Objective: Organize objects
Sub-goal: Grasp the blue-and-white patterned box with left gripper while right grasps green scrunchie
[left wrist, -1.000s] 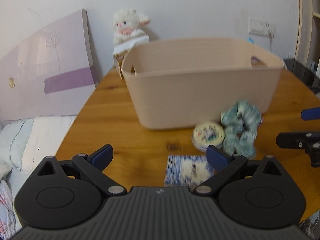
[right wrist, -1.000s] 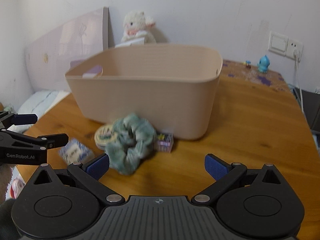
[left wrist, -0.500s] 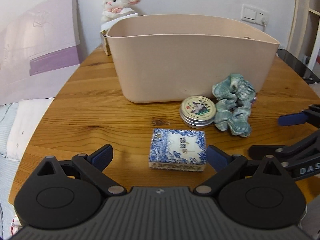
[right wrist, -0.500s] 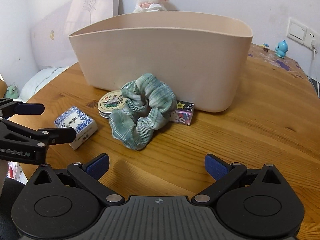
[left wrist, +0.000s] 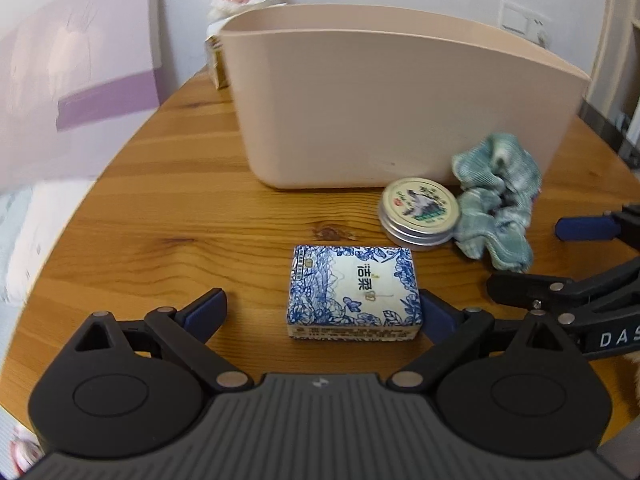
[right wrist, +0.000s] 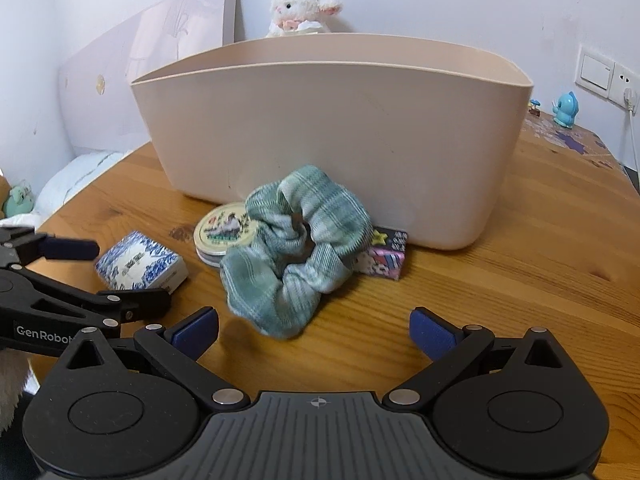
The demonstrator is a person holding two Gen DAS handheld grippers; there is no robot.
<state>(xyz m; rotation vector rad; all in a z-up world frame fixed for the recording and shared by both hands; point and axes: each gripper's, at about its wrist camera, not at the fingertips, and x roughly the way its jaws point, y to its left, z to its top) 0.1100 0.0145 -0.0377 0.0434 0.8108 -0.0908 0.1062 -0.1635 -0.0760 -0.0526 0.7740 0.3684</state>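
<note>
A blue-and-white patterned box (left wrist: 354, 290) lies on the wooden table (left wrist: 180, 216), between the fingers of my open left gripper (left wrist: 322, 311); its right side is against the right finger. The box also shows in the right wrist view (right wrist: 140, 266). A round tin (left wrist: 419, 212) and a green plaid scrunchie (right wrist: 296, 250) lie in front of a beige plastic bin (right wrist: 332, 136). My open right gripper (right wrist: 314, 334) is just short of the scrunchie. A small pink card packet (right wrist: 386, 254) sits beside the scrunchie against the bin.
A white plush lamb (right wrist: 302, 10) sits behind the bin by the wall. A pink-purple board (left wrist: 76, 76) leans at the left. A blue figurine (right wrist: 565, 109) and wall sockets (right wrist: 608, 76) are at the far right. Bedding (left wrist: 24, 236) lies beyond the table's left edge.
Both grippers have moved lower and closer to the table. The box now lies between the left fingers, and the scrunchie is nearer the right gripper.
</note>
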